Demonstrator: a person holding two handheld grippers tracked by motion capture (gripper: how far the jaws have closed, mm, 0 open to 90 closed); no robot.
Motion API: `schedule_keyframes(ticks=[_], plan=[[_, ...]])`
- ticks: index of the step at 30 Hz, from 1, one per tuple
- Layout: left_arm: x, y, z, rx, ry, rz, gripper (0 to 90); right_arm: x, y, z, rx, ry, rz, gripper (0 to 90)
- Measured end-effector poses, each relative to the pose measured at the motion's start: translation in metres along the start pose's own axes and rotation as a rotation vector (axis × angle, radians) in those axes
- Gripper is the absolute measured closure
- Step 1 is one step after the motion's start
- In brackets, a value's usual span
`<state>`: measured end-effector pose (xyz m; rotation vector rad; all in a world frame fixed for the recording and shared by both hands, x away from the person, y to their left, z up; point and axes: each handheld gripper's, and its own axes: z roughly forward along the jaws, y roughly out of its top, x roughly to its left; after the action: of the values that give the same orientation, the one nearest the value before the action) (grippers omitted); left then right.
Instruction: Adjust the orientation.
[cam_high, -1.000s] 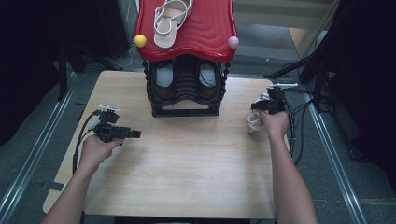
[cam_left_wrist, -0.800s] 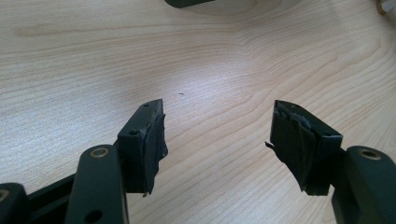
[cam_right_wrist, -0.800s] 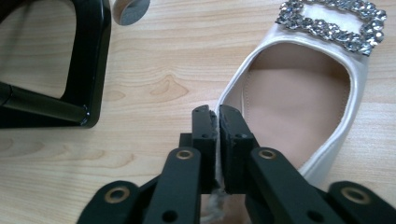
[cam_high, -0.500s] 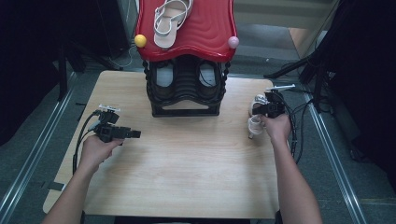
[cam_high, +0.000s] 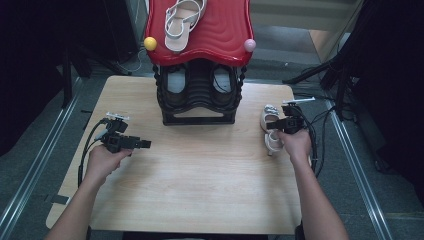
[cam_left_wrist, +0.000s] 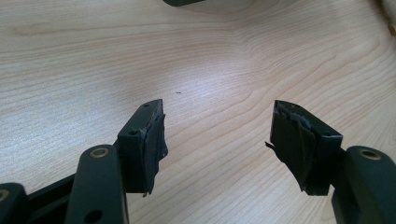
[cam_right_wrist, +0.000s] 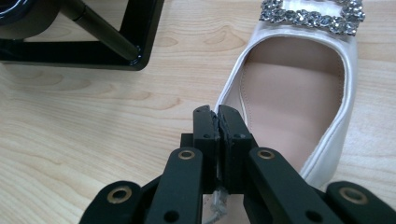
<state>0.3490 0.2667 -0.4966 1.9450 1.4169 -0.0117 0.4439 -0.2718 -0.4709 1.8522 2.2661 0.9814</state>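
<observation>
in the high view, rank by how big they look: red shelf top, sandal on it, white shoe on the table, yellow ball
1. red shelf top, by far the largest
2. sandal
3. white shoe, partly hidden by the right gripper, so its rank against the sandal is unsure
4. yellow ball, smallest

High view looks down on the table (cam_high: 200, 190); gripper views skim it closely.

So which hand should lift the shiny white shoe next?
The right. The right gripper has its fingers pinched on the white shoe at its side edge. The left gripper sits open over bare table, far across from it.
</observation>
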Motion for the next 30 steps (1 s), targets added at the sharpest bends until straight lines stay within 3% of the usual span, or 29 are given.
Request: schedule_keyframes(ticks=[5,15,30], plan=[[0.0,0.0,0.001,0.003,0.0,-0.001,35.9,-0.001,-0.001,-0.001,0.0,0.006,0.004,87.7],[0.001,0.0,0.002,0.007,0.002,-0.003,35.8,0.002,0.016,-0.001,-0.017,0.005,0.014,82.1],[0.002,0.0,0.002,0.009,0.002,-0.005,35.8,0.001,0.021,0.023,0.06,-0.045,0.048,78.7]])
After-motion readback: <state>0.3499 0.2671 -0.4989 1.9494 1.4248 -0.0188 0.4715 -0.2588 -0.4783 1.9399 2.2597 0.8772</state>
